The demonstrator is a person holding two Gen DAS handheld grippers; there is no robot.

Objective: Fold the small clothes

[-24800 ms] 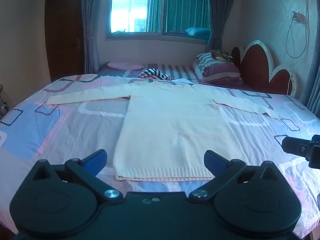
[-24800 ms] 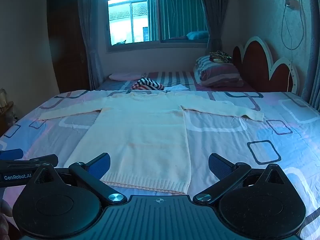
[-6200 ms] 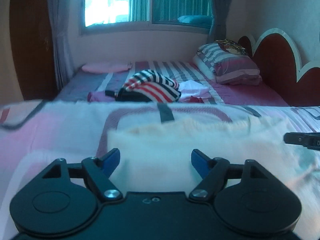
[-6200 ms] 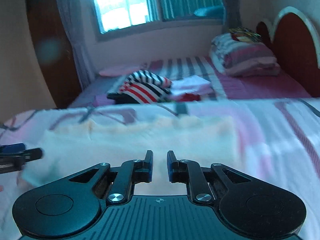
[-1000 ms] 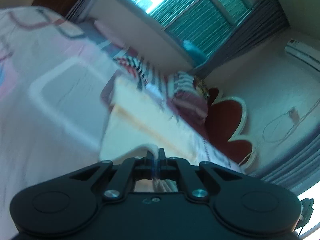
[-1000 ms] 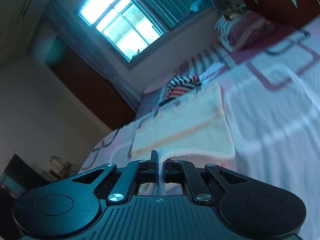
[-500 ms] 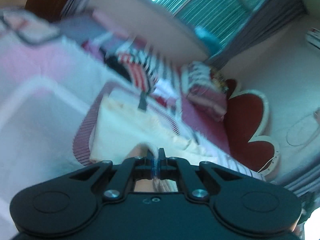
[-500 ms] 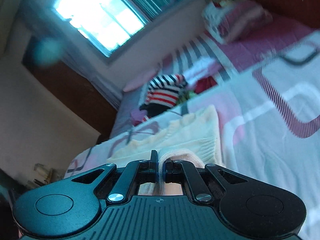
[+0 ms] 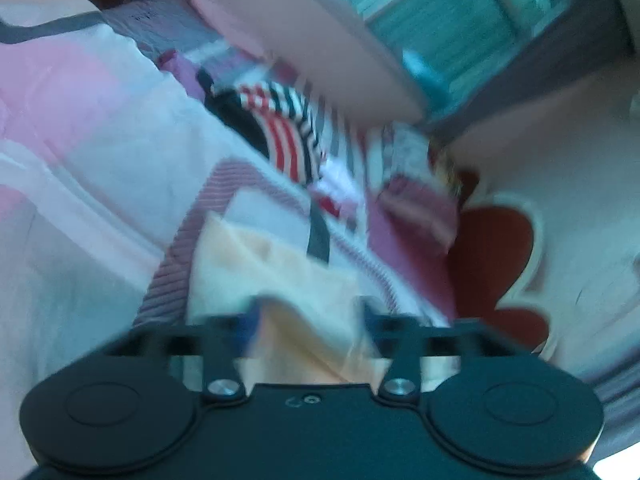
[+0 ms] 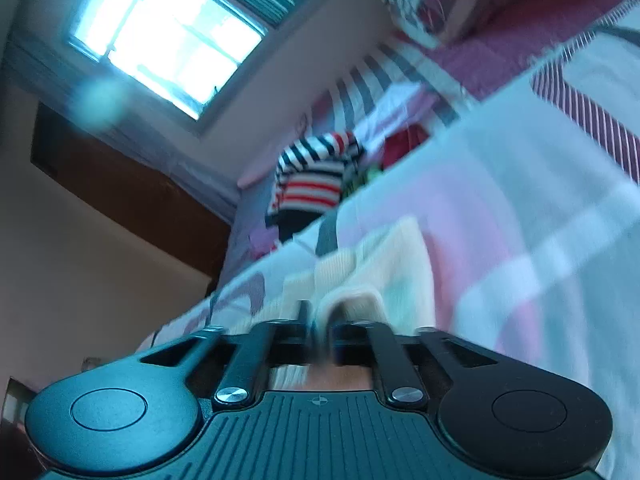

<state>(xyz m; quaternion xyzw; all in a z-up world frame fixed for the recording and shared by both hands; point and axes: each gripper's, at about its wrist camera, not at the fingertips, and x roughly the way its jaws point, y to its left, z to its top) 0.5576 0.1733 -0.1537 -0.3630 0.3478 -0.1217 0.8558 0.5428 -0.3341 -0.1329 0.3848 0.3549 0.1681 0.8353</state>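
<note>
The cream knitted sweater lies folded on the pink and white patterned bedspread. My left gripper is open, its fingers spread over the near edge of the sweater, with cloth loose between them. The view is blurred. My right gripper is shut on a fold of the sweater, a thick ribbed edge pinched between its fingers and bulging beside them.
A pile of striped red, white and black clothes lies beyond the bedspread's far edge, also in the right wrist view. Pillows and a red headboard are on the right. A window is behind.
My left gripper has opened and let go of the sweater. My right gripper still grips its fold. Both have moved lower and closer to the folded sweater.
</note>
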